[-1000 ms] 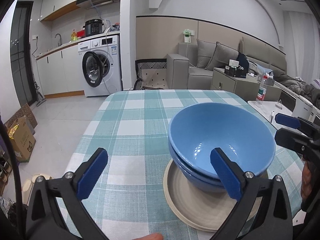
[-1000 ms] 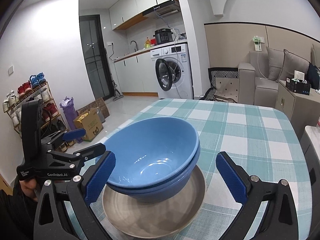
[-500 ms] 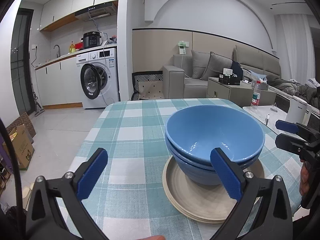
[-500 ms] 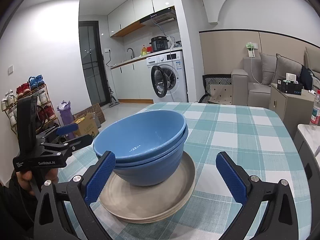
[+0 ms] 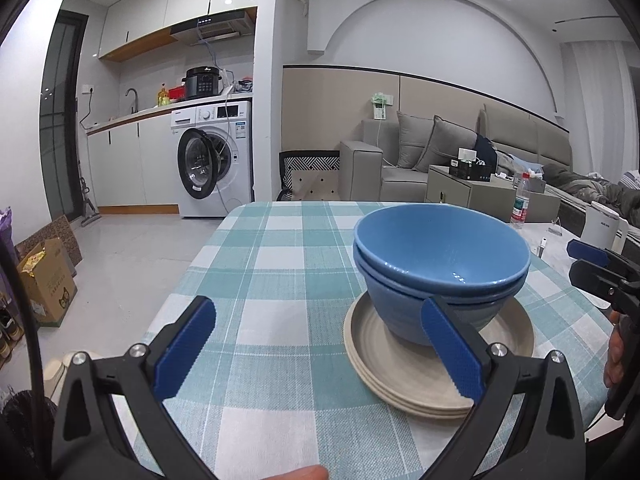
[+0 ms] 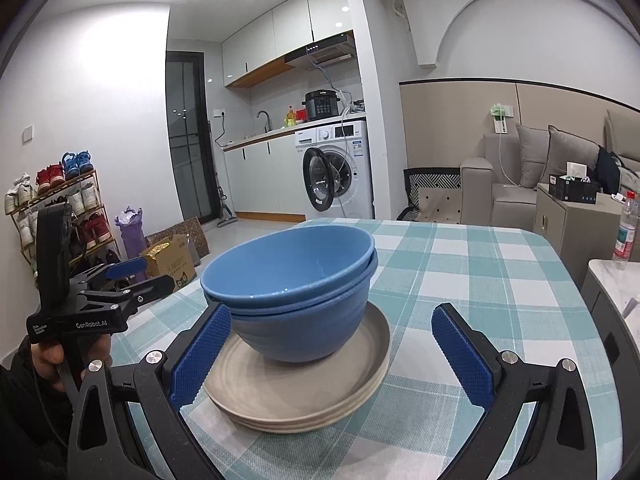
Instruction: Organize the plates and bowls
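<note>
Checked tablecloth [image 5: 280,280] under stacked bowls [image 5: 440,264]; both tools [image 5: 320,356] [image 6: 332,356] level, spread wide, holding nothing.

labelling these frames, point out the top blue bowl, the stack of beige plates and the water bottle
top blue bowl [image 6: 288,264], right wrist view, on its inner wall
stack of beige plates [image 6: 340,396], right wrist view, on the front right rim
water bottle [image 5: 521,200], left wrist view, on its label

Two nested bowls [image 5: 440,256] sit on stacked plates [image 5: 400,372], on the bench [image 5: 280,264]. Left claw [image 5: 320,354] left of the stack, right claw [image 6: 332,354] right; both before it.
</note>
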Demonstrator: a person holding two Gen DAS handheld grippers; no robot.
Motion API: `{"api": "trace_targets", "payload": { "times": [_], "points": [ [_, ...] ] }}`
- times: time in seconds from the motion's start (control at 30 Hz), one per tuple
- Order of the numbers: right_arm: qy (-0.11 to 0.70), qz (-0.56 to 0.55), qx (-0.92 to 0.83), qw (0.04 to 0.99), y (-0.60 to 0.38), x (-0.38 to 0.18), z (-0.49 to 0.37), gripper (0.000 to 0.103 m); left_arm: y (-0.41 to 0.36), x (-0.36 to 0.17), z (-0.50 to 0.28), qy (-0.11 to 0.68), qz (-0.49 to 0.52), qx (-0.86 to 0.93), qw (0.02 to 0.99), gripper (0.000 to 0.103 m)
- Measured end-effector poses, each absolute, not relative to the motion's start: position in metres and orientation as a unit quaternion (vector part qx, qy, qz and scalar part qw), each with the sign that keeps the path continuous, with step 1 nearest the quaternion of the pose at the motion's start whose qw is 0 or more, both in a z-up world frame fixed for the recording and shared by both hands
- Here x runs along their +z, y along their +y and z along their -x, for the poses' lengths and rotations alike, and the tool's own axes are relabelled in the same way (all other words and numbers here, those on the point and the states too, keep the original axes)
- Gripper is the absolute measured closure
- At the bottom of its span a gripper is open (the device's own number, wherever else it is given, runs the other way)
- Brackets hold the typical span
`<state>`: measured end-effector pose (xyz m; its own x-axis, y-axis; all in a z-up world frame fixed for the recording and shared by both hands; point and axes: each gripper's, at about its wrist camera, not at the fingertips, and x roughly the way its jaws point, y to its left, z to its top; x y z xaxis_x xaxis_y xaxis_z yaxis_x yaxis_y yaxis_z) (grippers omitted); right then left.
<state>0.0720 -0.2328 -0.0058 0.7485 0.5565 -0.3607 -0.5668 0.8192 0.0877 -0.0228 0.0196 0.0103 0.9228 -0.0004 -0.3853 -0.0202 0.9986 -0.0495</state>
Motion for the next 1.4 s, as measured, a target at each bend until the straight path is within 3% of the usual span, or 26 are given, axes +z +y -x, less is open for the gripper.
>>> {"api": "trace_targets", "payload": {
  "times": [1.4],
  "points": [
    [0.148,0.025,0.320,0.935,-0.233,-0.019,-0.041,0.001,0.017,-0.005,0.040,0.181,0.027,0.013,0.983,0.000]
  ]
}}
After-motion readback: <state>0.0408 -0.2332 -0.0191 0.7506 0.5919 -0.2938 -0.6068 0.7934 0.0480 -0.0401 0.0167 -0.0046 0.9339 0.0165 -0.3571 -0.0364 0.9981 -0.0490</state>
